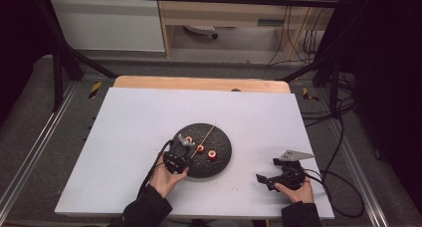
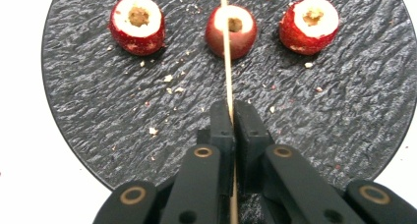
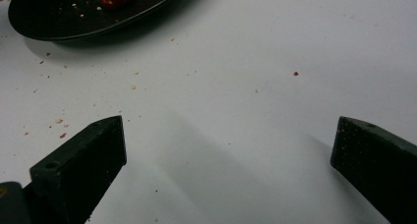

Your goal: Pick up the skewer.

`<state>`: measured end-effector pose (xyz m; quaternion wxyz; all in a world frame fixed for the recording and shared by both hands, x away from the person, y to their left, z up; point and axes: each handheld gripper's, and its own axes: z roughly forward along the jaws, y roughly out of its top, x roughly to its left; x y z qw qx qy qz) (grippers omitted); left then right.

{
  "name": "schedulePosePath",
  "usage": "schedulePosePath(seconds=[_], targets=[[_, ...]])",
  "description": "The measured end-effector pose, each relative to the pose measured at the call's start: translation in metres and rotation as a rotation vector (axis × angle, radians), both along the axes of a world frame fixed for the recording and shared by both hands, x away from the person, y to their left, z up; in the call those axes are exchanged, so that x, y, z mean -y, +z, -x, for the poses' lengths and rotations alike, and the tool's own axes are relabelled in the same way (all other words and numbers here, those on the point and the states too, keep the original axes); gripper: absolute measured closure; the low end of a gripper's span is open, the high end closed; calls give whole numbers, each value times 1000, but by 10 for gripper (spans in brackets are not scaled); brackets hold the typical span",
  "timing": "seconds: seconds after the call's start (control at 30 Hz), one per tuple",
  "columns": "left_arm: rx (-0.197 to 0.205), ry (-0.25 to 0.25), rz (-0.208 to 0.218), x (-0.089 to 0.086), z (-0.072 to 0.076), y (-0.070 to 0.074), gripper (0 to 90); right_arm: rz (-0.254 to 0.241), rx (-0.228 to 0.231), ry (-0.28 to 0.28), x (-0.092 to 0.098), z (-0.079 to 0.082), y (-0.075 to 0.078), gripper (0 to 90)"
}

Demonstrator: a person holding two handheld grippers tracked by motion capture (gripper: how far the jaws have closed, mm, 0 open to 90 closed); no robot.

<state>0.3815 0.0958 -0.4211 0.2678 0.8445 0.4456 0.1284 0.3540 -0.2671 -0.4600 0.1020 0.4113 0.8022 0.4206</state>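
A round black slate plate (image 1: pixel 225 160) lies mid-table with three cored red fruits on it (image 2: pixel 137 23) (image 2: pixel 231 30) (image 2: pixel 309 23). A thin wooden skewer (image 2: pixel 227 71) runs over the middle fruit and across the plate (image 2: pixel 88 101). My left gripper (image 2: pixel 231 116) is shut on the skewer's near end; in the high view it (image 1: pixel 185 143) sits at the plate's left edge, with the skewer (image 1: pixel 206 135) slanting away from it. My right gripper (image 1: pixel 267 170) rests on the white table right of the plate, and its jaws (image 3: pixel 228 145) are wide open with nothing between them.
The white board (image 1: pixel 129 117) covers a wooden table. Crumbs and red flecks (image 3: pixel 59 122) dot the surface near the plate's rim (image 3: pixel 59 22). Cables (image 1: pixel 338 187) trail off the right edge. Black frame bars (image 1: pixel 64 62) stand behind the table.
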Motion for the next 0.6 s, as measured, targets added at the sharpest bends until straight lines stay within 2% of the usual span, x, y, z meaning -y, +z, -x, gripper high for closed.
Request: schedulePosePath(seconds=[0.27,0.47,0.6], targets=[[7,-1,19,-2,1,0,877,1,1,3,0,0,0,9],[44,-16,42,-8,5,3,880,0,-1,-2,0,0,0,9],[69,-32,73,-18,8,7,880,0,-5,-2,0,1,0,9]])
